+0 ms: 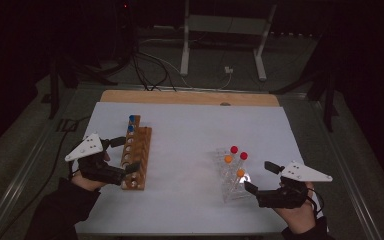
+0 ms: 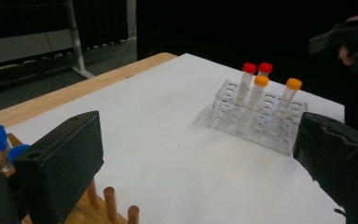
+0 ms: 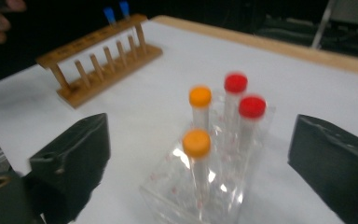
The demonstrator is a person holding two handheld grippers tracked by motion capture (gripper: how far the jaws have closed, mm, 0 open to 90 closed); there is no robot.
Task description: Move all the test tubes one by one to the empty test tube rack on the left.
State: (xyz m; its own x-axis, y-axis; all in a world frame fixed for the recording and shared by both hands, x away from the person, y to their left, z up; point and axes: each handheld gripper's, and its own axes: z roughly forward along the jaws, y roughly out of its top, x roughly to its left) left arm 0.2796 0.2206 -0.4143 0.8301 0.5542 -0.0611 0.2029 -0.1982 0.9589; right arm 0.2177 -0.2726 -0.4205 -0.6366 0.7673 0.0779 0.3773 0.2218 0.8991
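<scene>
The left gripper (image 1: 130, 156) stands wide open and empty, beside the near end of the wooden rack (image 1: 136, 152), which holds two blue-capped tubes (image 1: 131, 119) at its far end. The clear rack (image 1: 232, 177) carries four tubes: two orange-capped (image 1: 228, 159), two red-capped (image 1: 234, 149). The right gripper (image 1: 260, 176), jaws wide apart, holds nothing, just beside it.

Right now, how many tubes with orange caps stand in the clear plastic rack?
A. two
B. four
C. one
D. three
A: the clear plastic rack holds two tubes with orange caps, a near one and a farther one, beside two tubes with red caps.
</scene>
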